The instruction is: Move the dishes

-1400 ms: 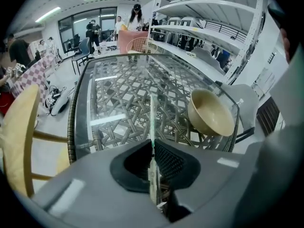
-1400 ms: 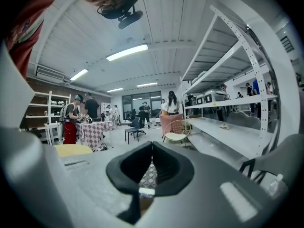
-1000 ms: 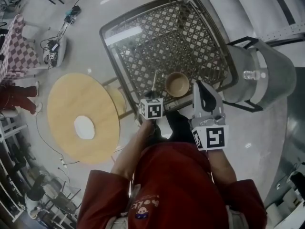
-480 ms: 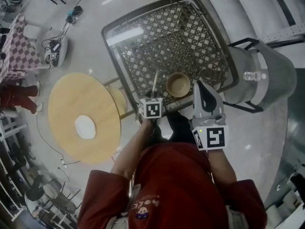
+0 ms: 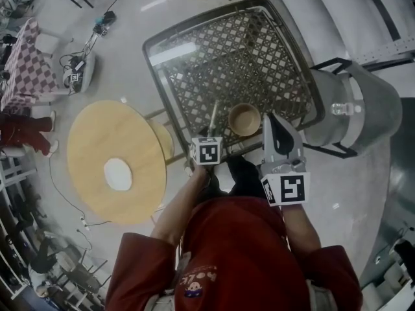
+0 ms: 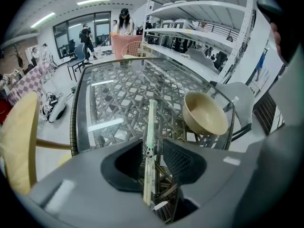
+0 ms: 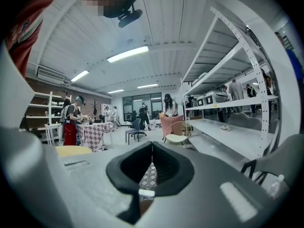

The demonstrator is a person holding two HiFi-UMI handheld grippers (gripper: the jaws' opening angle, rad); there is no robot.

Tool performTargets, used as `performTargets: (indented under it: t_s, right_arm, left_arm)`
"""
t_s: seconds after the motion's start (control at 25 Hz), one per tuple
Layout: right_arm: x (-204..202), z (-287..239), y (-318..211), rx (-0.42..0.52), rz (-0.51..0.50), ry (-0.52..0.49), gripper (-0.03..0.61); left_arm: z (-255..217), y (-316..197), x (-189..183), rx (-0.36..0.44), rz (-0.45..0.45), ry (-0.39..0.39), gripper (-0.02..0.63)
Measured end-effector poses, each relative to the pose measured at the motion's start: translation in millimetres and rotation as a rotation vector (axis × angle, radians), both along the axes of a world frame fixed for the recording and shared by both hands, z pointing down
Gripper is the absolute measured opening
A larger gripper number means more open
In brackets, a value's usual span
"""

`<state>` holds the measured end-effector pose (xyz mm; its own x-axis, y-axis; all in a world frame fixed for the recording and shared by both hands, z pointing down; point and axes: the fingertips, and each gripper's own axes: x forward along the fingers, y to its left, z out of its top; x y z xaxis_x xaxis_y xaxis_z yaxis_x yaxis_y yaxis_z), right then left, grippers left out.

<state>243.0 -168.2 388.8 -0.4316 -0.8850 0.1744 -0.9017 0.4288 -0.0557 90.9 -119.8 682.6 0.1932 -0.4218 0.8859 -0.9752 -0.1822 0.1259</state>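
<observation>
Holding unchanged: my left gripper [image 6: 154, 144] pinches chopsticks [image 6: 151, 118] just left of bowl [image 6: 205, 114]; right gripper [image 7: 152, 148] pressed together, empty. Nothing placed yet.

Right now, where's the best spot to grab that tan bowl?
Probably its near rim: the tan bowl sits open side up by the table's near edge, so the free right hand-held gripper could drop one jaw inside, one outside, from above.

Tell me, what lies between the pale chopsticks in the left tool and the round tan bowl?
Only bare glass tabletop over wicker lattice separates pale chopsticks from tan bowl; the left gripper view shows it.
</observation>
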Motion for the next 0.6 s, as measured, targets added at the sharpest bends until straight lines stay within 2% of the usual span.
performTargets:
  t_s: [0.32,0.6]
  right_arm:
    - [-12,-8,1,0.02,-0.02,-0.002,0.003]
    - [-24,-17,1,0.039,-0.053,-0.002,0.003]
  left_arm:
    - [-28,-6,-10,0.083,-0.016,0.011,0.144]
    - [-69,-13,-19,0.207,-0.018,0.001,0.146]
